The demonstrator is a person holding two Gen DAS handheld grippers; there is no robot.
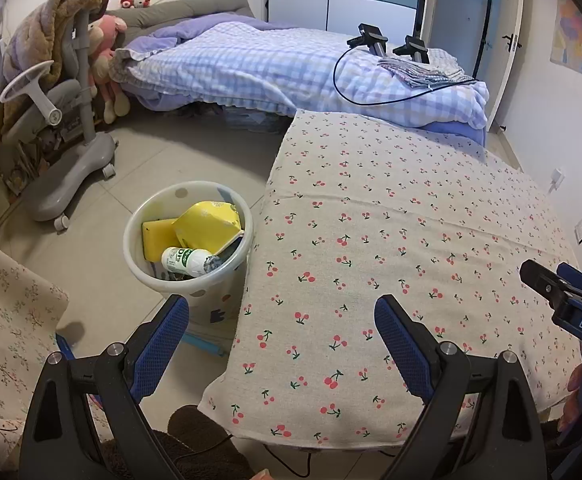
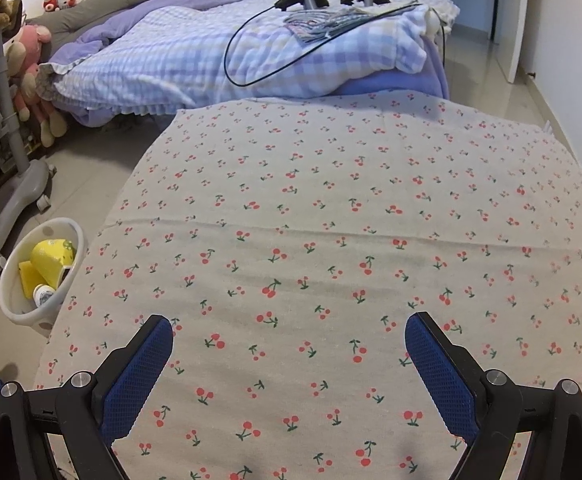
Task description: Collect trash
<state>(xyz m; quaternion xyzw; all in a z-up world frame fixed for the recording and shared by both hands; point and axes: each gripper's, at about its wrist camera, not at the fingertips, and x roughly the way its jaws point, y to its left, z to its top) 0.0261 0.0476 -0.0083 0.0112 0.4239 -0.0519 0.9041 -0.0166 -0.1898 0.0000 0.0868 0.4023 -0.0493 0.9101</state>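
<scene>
A white dotted waste bin (image 1: pixel 139 264) (image 2: pixel 13 280) stands on the floor left of the table. It holds a yellow carton (image 1: pixel 207 226) (image 2: pixel 53 258), a yellow sponge-like block (image 1: pixel 155 240) and a white bottle with a green label (image 1: pixel 185 261) (image 2: pixel 43 294). My left gripper (image 1: pixel 281 320) is open above the table's near left edge, with nothing between its blue pads. My right gripper (image 2: pixel 289 338) is open over the cherry-print tablecloth (image 2: pixel 331 220) (image 1: pixel 391 240), also holding nothing. In the left wrist view the right gripper (image 1: pixel 547 280) shows at the right edge. I see no loose trash on the cloth.
A bed (image 1: pixel 291 68) with a checked blanket lies beyond the table, with two black devices and a cable (image 1: pixel 371 80) on it. A grey wheeled chair (image 1: pixel 63 120) draped with a blanket stands at left. Tiled floor surrounds the bin. A floral cloth (image 1: pixel 7 320) is at near left.
</scene>
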